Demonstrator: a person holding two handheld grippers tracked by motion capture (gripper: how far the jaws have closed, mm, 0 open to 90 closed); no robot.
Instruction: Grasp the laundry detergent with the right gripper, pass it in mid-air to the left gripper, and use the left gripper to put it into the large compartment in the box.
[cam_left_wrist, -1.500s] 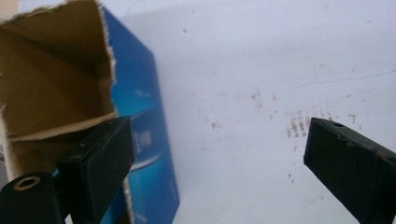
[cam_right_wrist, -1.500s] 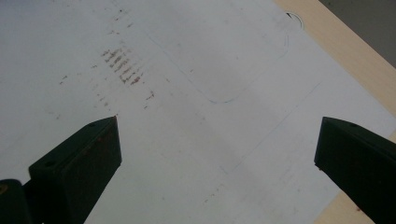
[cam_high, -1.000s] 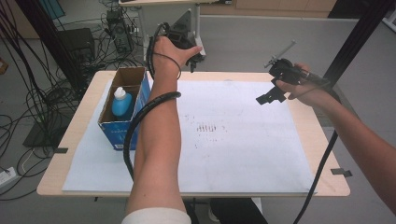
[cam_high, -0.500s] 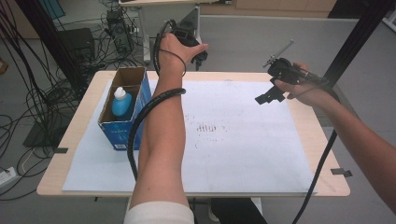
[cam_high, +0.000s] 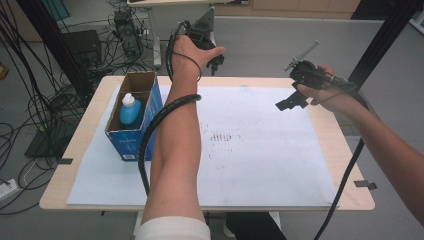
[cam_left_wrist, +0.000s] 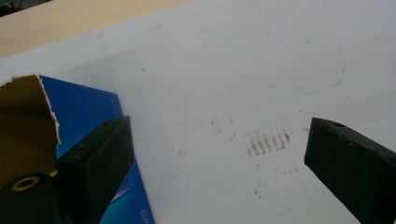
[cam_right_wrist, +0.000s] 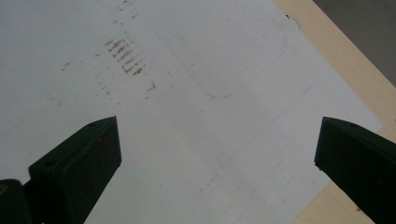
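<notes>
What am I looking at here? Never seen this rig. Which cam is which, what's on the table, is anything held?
No robot arm: a person holds a two-jaw gripper in each hand. The high view looks down from above the person's side. There the left gripper is raised over the table's far edge and the right gripper hovers over the right side. The other two pictures come from cameras riding on the grippers, looking along their black jaws: the left gripper and the right gripper both stand open with nothing between them. On the wooden table lies a white sheet with brownish smudges. At its left stands an open blue box holding a blue bottle.
</notes>
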